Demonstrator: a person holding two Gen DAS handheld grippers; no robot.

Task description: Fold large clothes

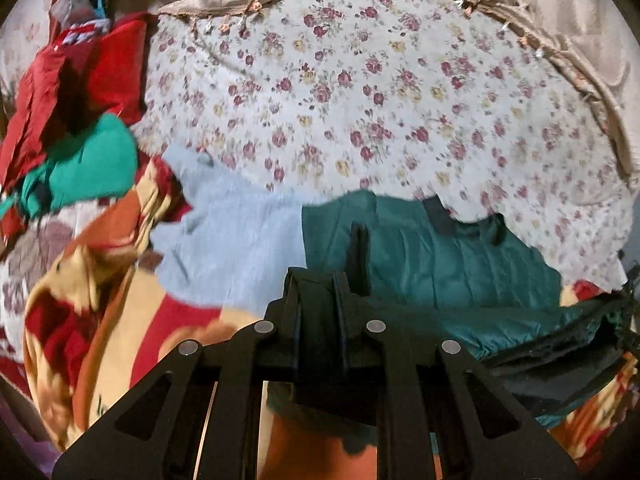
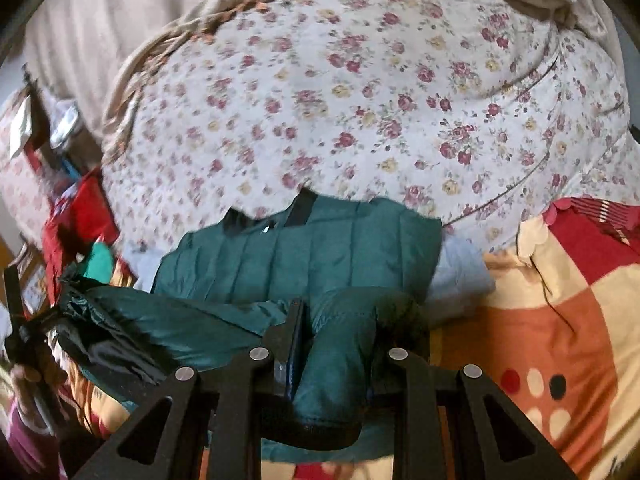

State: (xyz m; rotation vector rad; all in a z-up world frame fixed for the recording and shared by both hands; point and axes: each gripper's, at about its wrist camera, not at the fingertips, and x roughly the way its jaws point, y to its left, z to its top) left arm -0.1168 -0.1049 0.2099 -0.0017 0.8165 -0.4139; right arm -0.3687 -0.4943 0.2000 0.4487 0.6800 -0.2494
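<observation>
A dark green quilted jacket lies across the near part of the bed, its body flat against the floral sheet. My left gripper is shut on a dark fold of the jacket at its near edge. In the right wrist view the jacket spreads ahead, and my right gripper is shut on a thick rolled part of it. That roll covers the right finger. The jacket's edge stretches off to the left toward a hand.
A light blue garment lies under the jacket's left side. A red and bright green clothes pile sits at far left. A red, orange and cream blanket covers the near bed. Beige fringed cloth borders the far side.
</observation>
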